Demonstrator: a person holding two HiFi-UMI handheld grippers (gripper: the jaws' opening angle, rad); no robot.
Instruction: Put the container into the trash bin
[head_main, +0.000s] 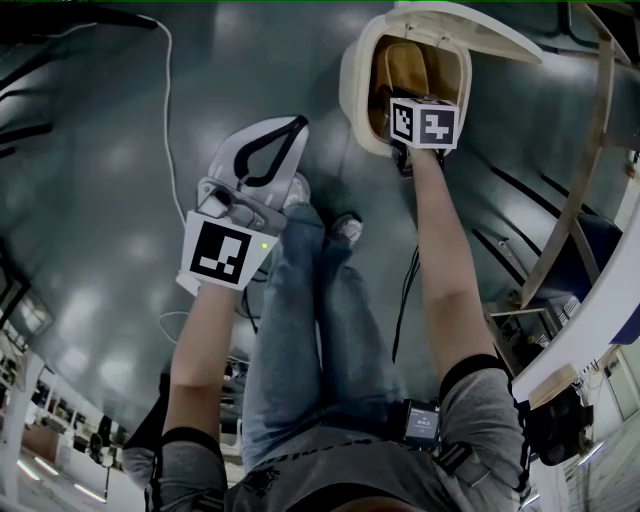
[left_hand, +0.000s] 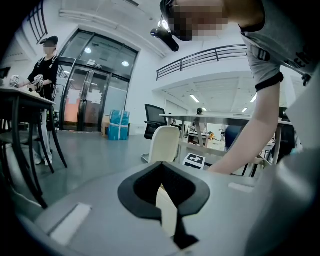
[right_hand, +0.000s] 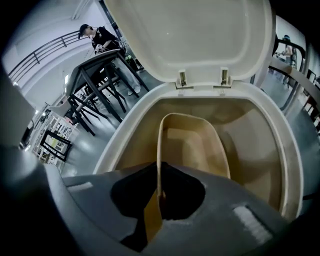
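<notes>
The cream trash bin (head_main: 352, 90) stands on the floor with its lid (right_hand: 190, 35) swung up. A beige tub-shaped container (right_hand: 192, 145) hangs inside the bin's mouth. My right gripper (right_hand: 159, 172) is shut on the container's near rim and points steeply down into the bin. In the head view only that gripper's marker cube (head_main: 423, 122) shows, over the tan container (head_main: 405, 65). My left gripper (head_main: 297, 126) is held out over the floor left of the bin. Its jaws meet at the tips with nothing in them, and past them the bin lid (left_hand: 165, 142) shows.
The person's legs and shoes (head_main: 345, 228) stand between the two arms. A white cable (head_main: 166, 90) runs over the grey floor. A wooden-framed table (head_main: 590, 150) is at the right. Black tables (right_hand: 95, 75) with a person (left_hand: 46, 70) beside them stand further off.
</notes>
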